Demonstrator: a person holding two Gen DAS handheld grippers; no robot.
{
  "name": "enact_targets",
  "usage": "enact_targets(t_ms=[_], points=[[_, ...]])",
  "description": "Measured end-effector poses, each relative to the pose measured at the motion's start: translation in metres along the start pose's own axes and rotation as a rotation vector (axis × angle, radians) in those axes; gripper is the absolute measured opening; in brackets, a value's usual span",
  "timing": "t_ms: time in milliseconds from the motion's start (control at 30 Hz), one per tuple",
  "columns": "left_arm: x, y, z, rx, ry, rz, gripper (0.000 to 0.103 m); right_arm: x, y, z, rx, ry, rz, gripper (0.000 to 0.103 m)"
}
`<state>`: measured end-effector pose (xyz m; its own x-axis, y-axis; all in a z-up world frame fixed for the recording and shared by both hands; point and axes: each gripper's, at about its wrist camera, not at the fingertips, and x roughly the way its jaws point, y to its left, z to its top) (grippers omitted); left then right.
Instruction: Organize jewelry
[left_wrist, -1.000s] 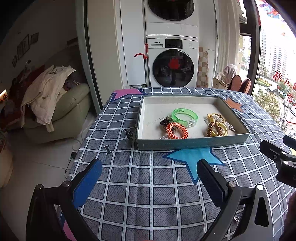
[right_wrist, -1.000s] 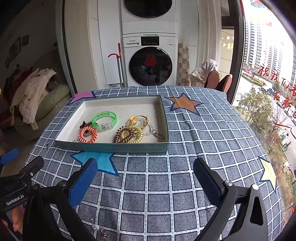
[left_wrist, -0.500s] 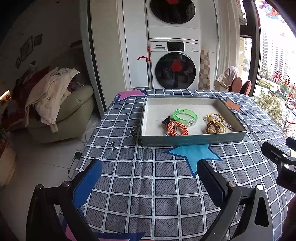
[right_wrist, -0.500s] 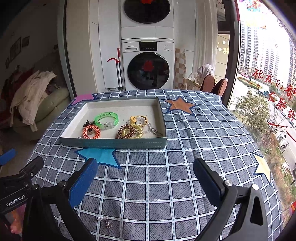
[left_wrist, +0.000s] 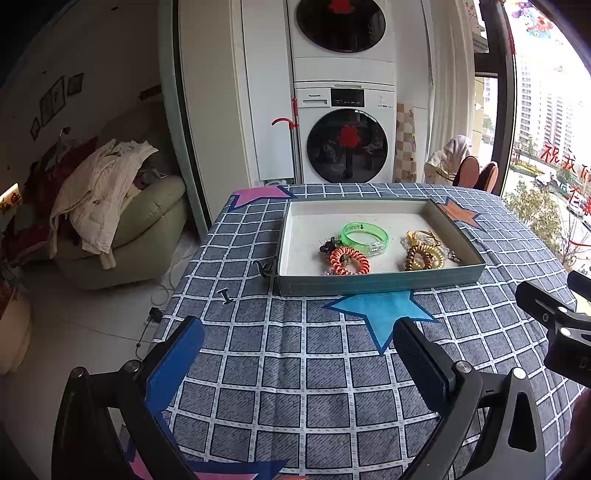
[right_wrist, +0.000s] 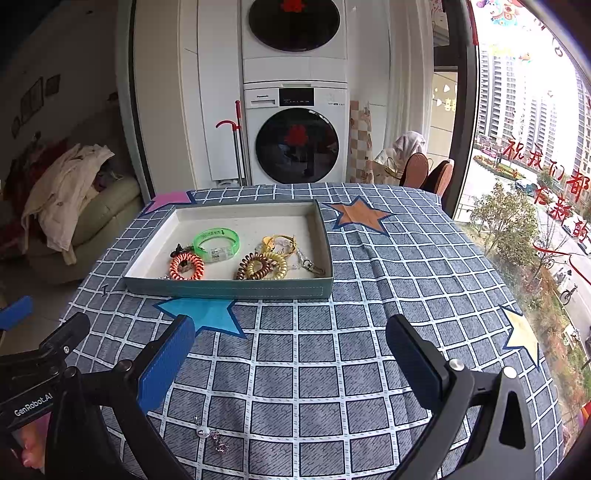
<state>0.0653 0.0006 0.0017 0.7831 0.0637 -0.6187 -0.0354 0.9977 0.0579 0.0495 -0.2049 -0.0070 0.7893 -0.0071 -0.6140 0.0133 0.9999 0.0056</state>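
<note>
A shallow grey-green tray (left_wrist: 380, 286) (right_wrist: 229, 288) lies on the checked tablecloth. In it lie a green bangle (left_wrist: 365, 237) (right_wrist: 217, 243), an orange coil hair tie (left_wrist: 349, 260) (right_wrist: 187, 266), gold and brown coil ties (left_wrist: 424, 256) (right_wrist: 263, 266), a black clip (left_wrist: 328, 245) and a chain with a clasp (right_wrist: 308, 264). A small black hairpin (left_wrist: 225, 296) and a black hook piece (left_wrist: 263, 268) lie on the cloth left of the tray. A crystal earring piece (right_wrist: 210, 437) lies on the cloth near me. My left gripper (left_wrist: 297, 363) and right gripper (right_wrist: 290, 360) are open and empty, well short of the tray.
The table edge falls away on the left toward a sofa with clothes (left_wrist: 110, 206). A stacked washer and dryer (left_wrist: 345, 133) stand behind the table. Chairs (right_wrist: 428, 173) and a large window are on the right.
Both grippers have drawn back and up from the tray, so it looks smaller and farther away. Both stay open and empty. The crystal piece has come into the right wrist view.
</note>
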Motion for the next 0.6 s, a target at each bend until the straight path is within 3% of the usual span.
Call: enact_targets(t_ms=[600], points=[[0.0046, -0.0003, -0.0010, -0.005, 0.021, -0.003, 0.103, -0.0006, -0.0027, 0.0004, 0.007, 0.001, -0.001, 0.103]])
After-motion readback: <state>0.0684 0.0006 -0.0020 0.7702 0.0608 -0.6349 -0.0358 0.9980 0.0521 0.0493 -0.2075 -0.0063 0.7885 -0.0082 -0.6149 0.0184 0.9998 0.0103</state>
